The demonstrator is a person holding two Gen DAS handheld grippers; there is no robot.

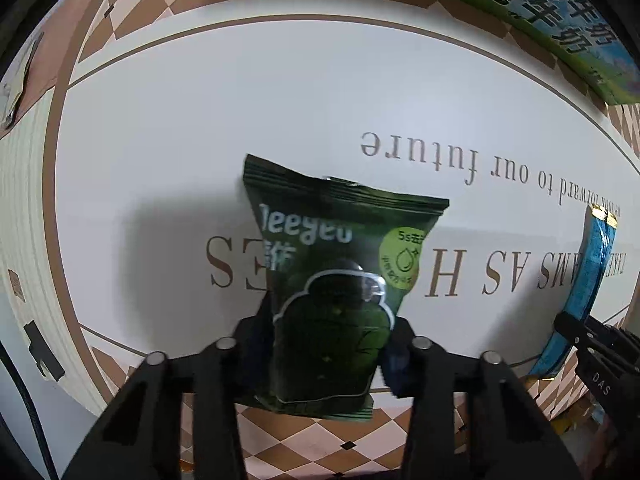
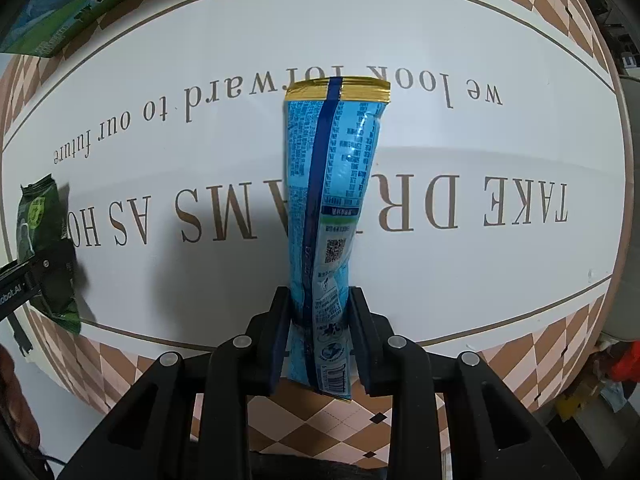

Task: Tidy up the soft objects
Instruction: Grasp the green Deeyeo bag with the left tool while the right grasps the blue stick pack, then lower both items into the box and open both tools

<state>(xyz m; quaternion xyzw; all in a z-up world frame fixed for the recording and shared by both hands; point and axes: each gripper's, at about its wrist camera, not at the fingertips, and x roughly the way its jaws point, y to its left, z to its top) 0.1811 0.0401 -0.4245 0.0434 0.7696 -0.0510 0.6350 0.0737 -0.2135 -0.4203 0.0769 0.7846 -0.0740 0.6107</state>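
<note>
My left gripper [image 1: 326, 332] is shut on a dark green snack packet [image 1: 336, 276], holding it by its lower half above the white table mat [image 1: 200, 120]. My right gripper [image 2: 320, 308] is shut on a tall light-blue packet with a gold top seal [image 2: 332, 184], pinched near its bottom. In the left wrist view the blue packet [image 1: 588, 276] and the right gripper [image 1: 592, 344] show at the far right. In the right wrist view the green packet [image 2: 40, 248] and the left gripper [image 2: 44, 268] show at the far left.
The mat has brown lettering and a brown-and-pink checkered border [image 2: 320, 420]. A green and blue carton [image 1: 560, 12] lies at the mat's far edge, also seen in the right wrist view [image 2: 60, 4]. Red and other clutter [image 2: 624, 364] sits beyond the table's right edge.
</note>
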